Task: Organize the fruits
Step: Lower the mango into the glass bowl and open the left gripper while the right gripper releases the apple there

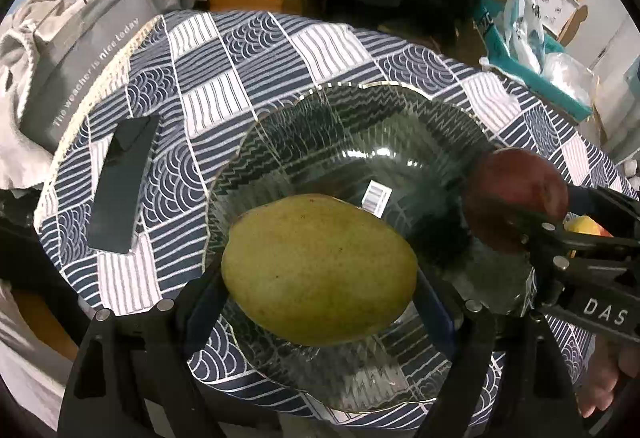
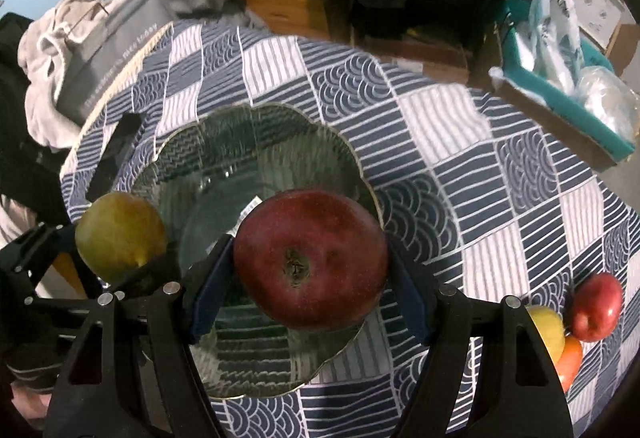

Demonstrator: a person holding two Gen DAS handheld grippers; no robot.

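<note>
Holding a green-yellow mango (image 1: 320,270) crosswise in my left gripper (image 1: 320,302), I hang above the glass bowl (image 1: 280,133), which has only a barcode sticker (image 1: 377,196) at its bottom. My right gripper (image 2: 310,278) clamps a dark red apple (image 2: 310,258), stem pit facing me, over that bowl. A red apple (image 2: 596,312), a yellow fruit (image 2: 546,330) and an orange (image 2: 570,360) sit together near the tablecloth's (image 2: 460,125) right edge.

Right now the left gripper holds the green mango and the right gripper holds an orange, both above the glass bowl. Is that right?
Not quite. The right gripper holds a dark red apple, not an orange, as the right wrist view shows. The rest stands: the left gripper holds the green mango, and both fruits are above the glass bowl.
</note>
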